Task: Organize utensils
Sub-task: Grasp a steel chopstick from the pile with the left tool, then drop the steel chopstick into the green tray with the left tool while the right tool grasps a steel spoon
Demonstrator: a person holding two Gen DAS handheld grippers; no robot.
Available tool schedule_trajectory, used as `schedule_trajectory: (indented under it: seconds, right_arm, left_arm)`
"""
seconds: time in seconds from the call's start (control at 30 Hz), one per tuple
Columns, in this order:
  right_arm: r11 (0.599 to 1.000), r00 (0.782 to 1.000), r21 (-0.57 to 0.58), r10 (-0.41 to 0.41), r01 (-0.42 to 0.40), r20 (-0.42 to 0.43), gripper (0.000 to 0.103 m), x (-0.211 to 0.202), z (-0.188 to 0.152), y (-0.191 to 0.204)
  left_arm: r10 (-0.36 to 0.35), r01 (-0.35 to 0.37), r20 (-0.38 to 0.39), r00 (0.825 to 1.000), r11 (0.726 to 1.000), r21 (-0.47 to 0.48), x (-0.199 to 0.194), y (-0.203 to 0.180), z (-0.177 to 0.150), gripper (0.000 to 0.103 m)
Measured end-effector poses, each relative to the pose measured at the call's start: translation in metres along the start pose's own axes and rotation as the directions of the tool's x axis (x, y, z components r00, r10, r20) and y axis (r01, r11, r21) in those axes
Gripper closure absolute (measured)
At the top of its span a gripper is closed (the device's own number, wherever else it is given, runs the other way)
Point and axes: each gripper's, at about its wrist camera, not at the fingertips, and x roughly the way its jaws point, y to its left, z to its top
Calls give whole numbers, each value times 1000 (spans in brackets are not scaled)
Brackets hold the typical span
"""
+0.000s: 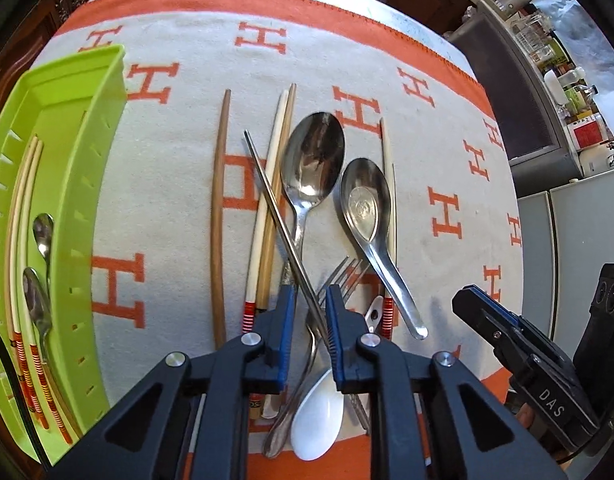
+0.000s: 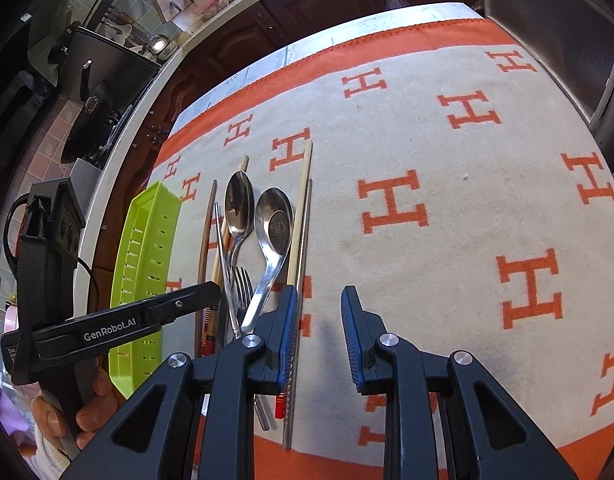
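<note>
Partly done. In the green tray [image 1: 59,184], well off to the left of the left gripper [image 1: 311,320]: two metal spoons [image 1: 43,232] and what looks like a pair of pale red-banded chopsticks [image 1: 23,240]; exact count hard to confirm.

Left on the desk [image 1: 427,140], ahead of and under the left jaws: two metal spoons, one round-bowled [image 1: 313,160], one deep soup type [image 1: 365,200]; one fork [image 1: 343,276]; one white ceramic spoon [image 1: 317,428]; one brown chopstick [image 1: 219,216] lying apart; roughly three more wooden or pale sticks; two thin metal chopsticks.

Left jaws nearly together, straddling a metal chopstick [image 1: 283,224]; whether the pads already press on it, cannot tell.

Right gripper [image 2: 319,332]: jaws spread, empty; a red-banded chopstick [image 2: 301,208] and a metal one [image 2: 303,260] pass just beside the left-hand jaw.

Most of the sorting still to do.
</note>
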Motion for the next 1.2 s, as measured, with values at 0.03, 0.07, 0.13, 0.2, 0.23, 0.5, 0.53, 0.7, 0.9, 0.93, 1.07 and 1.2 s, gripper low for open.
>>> schedule_trajectory:
  seconds: [0.03, 0.07, 0.13, 0.2, 0.23, 0.5, 0.53, 0.7, 0.9, 0.93, 1.07, 1.2]
  right_arm:
    - [1000, 1000, -1, 2, -2, 0, 80, 1, 0, 0]
    - [1000, 1000, -1, 4, -4, 0, 80, 2, 0, 0]
    - [1000, 1000, -2, 8, -8, 1, 80, 2, -1, 1]
    - [1000, 1000, -3, 10, -10, 2, 80, 1, -2, 1]
    - [1000, 1000, -4, 10, -10, 2, 80, 1, -3, 1]
    - [1000, 1000, 0, 15, -15, -4, 80, 1, -6, 0]
    - [1000, 1000, 0, 17, -17, -5, 80, 1, -6, 0]
    - [1000, 1000, -8, 23, -23, -7, 80, 2, -8, 4]
    - [999, 999, -12, 34, -34, -6, 80, 2, -9, 6]
    - [999, 999, -10, 37, -37, -6, 80, 1, -9, 6]
    - [997, 997, 22, 77, -76, -18, 80, 5, -5, 4]
    - [990, 991, 70, 127, -125, -33, 80, 10, 0, 3]
  left_arm:
    - [-4, 4, -10, 1000, 1000, -6, 2, -1, 0, 89]
    - [-3, 3, -19, 1000, 1000, -11, 6, -2, 1, 89]
    - [6, -6, -28, 1000, 1000, -22, 11, -3, 1, 89]
    - [8, -9, -29, 1000, 1000, -28, 14, -3, 1, 89]
    - [9, -10, -26, 1000, 1000, -29, 14, -4, 1, 89]
    - [11, -11, -6, 1000, 1000, -26, 18, -11, 4, 89]
    - [10, -10, -10, 1000, 1000, -27, 20, -12, 4, 89]
    - [9, -8, 21, 1000, 1000, -28, 23, -13, 0, 97]
    - [0, 2, 73, 997, 1000, -24, 3, -6, -2, 99]
    - [-3, 5, 74, 997, 1000, -25, 0, -4, -3, 99]
    - [-20, 23, 86, 996, 999, -28, -17, 5, -7, 99]
    - [-25, 26, 121, 992, 1000, -13, -41, 12, -10, 99]
